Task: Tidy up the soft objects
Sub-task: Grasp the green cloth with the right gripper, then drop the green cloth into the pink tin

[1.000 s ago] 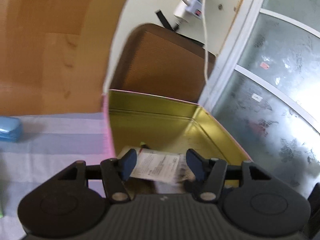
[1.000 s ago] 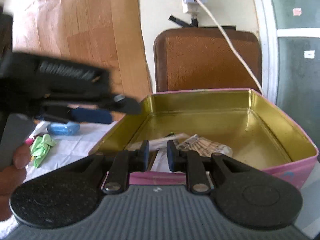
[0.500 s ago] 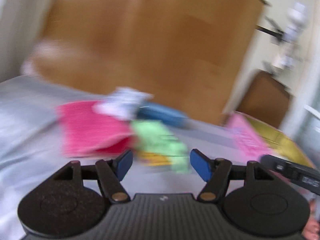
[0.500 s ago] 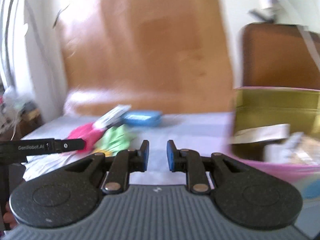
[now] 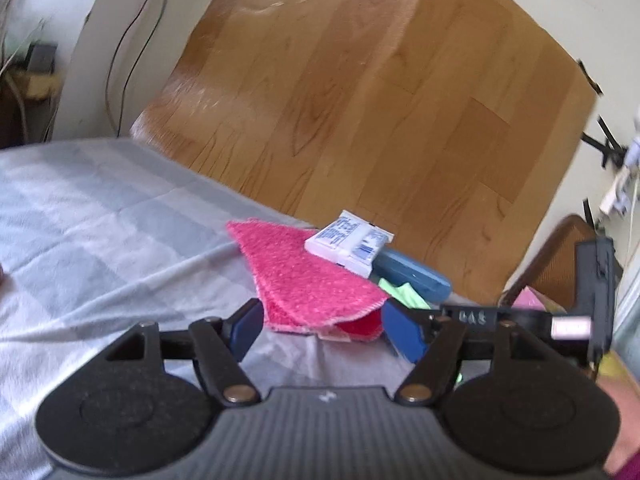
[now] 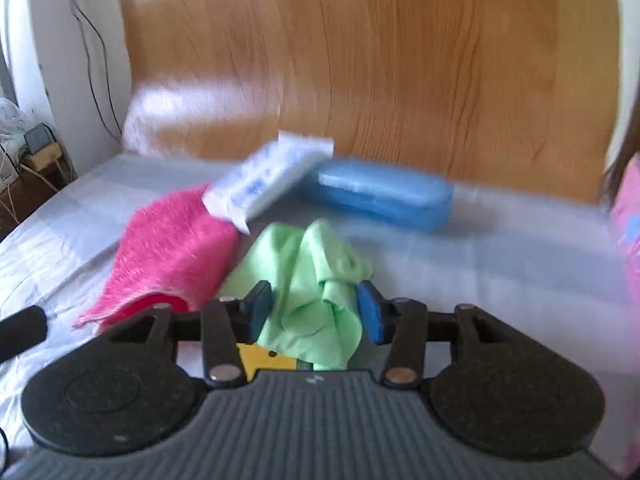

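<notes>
- Pink towel: fuzzy, folded, flat on the grey-sheeted bed; white tissue pack rests on its far edge.
- Green cloth: thin, crumpled, beside a hard blue case.
- Left claw — spread before the towel.
- Right claw — spread around the cloth; a second ago pressed together over the tin.
</notes>
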{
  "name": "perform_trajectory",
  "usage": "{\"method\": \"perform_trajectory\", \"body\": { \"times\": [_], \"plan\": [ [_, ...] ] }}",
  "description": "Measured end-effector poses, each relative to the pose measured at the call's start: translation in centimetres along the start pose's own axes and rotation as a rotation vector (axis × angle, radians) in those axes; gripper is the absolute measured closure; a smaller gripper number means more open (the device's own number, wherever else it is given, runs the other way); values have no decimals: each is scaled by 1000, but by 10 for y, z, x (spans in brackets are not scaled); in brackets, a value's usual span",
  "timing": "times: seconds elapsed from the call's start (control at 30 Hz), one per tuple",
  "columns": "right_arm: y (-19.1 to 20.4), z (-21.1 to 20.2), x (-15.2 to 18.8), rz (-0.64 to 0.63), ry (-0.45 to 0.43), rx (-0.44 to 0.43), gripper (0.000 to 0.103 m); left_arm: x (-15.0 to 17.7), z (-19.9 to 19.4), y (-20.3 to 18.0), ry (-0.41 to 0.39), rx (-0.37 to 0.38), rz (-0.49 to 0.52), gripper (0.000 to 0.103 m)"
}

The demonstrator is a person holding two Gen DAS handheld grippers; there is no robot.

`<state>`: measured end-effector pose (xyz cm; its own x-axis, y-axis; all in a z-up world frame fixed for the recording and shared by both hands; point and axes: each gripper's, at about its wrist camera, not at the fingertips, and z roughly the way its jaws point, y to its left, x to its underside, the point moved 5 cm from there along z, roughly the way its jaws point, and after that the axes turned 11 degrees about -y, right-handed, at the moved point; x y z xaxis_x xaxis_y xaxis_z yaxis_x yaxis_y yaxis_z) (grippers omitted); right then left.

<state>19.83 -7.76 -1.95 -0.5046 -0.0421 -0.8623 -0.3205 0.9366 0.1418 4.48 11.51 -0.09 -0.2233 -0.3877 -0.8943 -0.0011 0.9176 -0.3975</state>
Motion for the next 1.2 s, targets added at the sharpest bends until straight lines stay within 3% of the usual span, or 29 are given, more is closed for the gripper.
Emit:
{"method": "perform_trajectory", "body": {
  "times": [0.03, 0.17, 0.3, 0.37, 0.5, 0.63, 0.73, 0.8, 0.83, 0.93, 0.97, 1.0, 1.03, 1.1, 1.2],
  "plan": [
    [-4, 3, 0, 36, 2, -22, 95, 0, -1, 0, -4, 3, 8, 35],
    [-20, -29, -8, 94, -60, 1, 96, 1, -3, 1, -3, 6, -2, 33],
    [-44, -99, 5, 133, -103, -33, 96, 2, 0, -3, 39, 34, -4, 35],
    [-54, -141, 24, 92, -127, -28, 96, 4, 0, -16, 73, 73, 9, 37],
    [-77, -200, 66, 9, -147, 76, 96, 6, -4, -77, 144, 194, 65, 39],
    [-97, -240, 100, -38, -129, 189, 96, 32, -2, -160, 310, 409, 110, 39],
    [-106, -256, 112, -52, -129, 222, 89, 67, 7, -210, 490, 515, 95, 43],
    [-113, -261, 116, -40, -131, 237, 64, 90, 11, -234, 567, 538, 114, 44],
    [-117, -263, 117, -23, -134, 235, 59, 100, 12, -244, 592, 537, 133, 44],
    [-123, -256, 123, 9, -125, 214, 56, 126, 16, -264, 646, 530, 167, 45],
    [-125, -254, 125, 14, -118, 201, 60, 134, 17, -267, 663, 530, 170, 49],
    [-124, -255, 128, 11, -121, 190, 87, 141, 18, -270, 681, 532, 178, 63],
    [-122, -254, 129, -6, -131, 174, 96, 144, 17, -274, 662, 530, 197, 71],
    [-118, -255, 127, -15, -158, 144, 96, 142, 13, -282, 674, 571, 180, 80],
    [-119, -268, 117, -39, -261, 168, 96, 119, 9, -307, 616, 648, 177, 80]
  ]
}}
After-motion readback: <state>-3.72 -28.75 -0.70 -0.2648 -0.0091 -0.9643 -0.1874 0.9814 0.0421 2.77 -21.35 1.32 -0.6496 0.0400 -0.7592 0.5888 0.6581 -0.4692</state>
